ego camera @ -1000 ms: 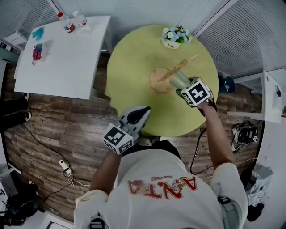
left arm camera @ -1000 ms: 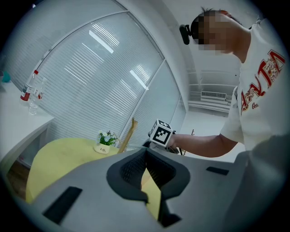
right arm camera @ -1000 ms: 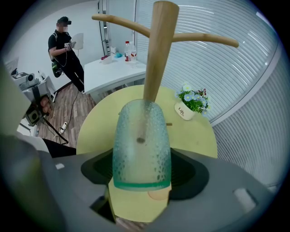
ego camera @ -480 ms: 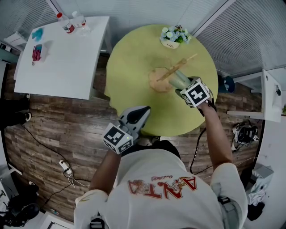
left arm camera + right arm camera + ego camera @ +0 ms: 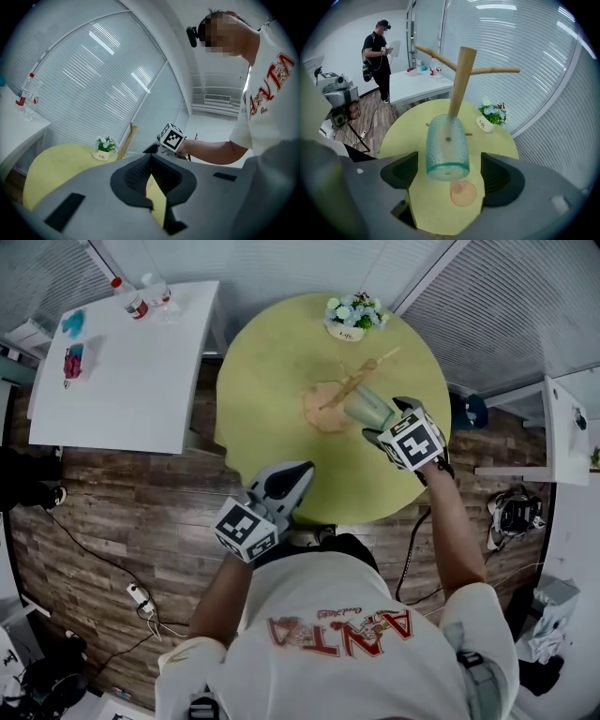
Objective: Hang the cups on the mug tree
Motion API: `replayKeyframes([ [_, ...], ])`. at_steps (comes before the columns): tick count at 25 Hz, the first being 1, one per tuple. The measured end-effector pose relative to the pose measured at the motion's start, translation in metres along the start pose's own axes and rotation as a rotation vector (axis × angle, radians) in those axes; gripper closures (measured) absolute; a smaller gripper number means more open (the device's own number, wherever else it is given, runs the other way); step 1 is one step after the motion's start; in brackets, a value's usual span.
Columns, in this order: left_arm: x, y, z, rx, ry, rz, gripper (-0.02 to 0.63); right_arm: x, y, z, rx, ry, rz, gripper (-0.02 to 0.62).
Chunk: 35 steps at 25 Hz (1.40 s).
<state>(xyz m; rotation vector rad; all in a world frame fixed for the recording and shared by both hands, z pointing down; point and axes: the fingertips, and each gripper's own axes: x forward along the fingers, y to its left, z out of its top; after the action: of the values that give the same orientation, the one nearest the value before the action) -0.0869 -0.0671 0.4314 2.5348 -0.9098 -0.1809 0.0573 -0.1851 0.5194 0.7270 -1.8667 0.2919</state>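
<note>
My left claw (image 5: 150, 159) is idle, pads pressed together on nothing, hanging over the near edge of the round yellow table (image 5: 272, 381).

Mid-table stands the mug tree (image 5: 461, 79), base near the table's centre. The ribbed glass cup (image 5: 447, 150) sits tilted on one of its low pegs, bottom toward me. The peg tip shows thru the glass, so I judge the cup's weight is already on the peg.

My right claw (image 5: 450, 177) is opening. The cup is between the jaws, but both pads stand clear of its sides w/ table showing in the gaps.

Step in hand, as I read it: let go and back out.
- Finish spreading before moving at all.
- Pull straight back along the peg's line, no sideways drift (a nudge on the cup's bottom could slide it off).
- Keep low enough to miss the long upper branches.
- Watch the cup for swing. If it rocks, pause.

Writing:
- The flower pot (image 5: 486, 123) at the table's far edge carries small script, prob. "Life".
- My T-shirt (image 5: 342, 634) has red letters, "ANTA", w/ a smaller line I can't read.
- Labels on the bottles (image 5: 127, 298) at the white side table's far corner are too small to read.
</note>
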Motion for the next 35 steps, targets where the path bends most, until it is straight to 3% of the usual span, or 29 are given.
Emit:
replayKeyframes([
  [5, 0.008, -0.011, 0.003, 0.019, 0.002, -0.012, 0.597, -0.033, 0.003, -0.004, 0.044, -0.097, -0.014, 0.198],
  [11, 0.018, -0.022, 0.02, 0.062, 0.003, 0.005, 0.597, -0.093, 0.014, 0.006, 0.166, -0.37, -0.017, 0.202],
  [15, 0.02, -0.032, 0.04, 0.1, -0.008, 0.019, 0.597, -0.131, 0.02, 0.009, 0.246, -0.608, -0.074, 0.407],
  [21, 0.02, -0.056, 0.065, 0.161, -0.023, 0.05, 0.597, -0.18, 0.036, 0.002, 0.306, -0.881, -0.088, 0.586],
  [28, 0.015, -0.085, 0.091, 0.206, -0.054, 0.083, 0.597, -0.238, 0.048, -0.011, 0.288, -1.056, -0.091, 0.594],
  [35, 0.016, -0.099, 0.095, 0.226, -0.075, 0.091, 0.597, -0.254, 0.04, -0.027, 0.321, -1.106, -0.089, 0.594],
])
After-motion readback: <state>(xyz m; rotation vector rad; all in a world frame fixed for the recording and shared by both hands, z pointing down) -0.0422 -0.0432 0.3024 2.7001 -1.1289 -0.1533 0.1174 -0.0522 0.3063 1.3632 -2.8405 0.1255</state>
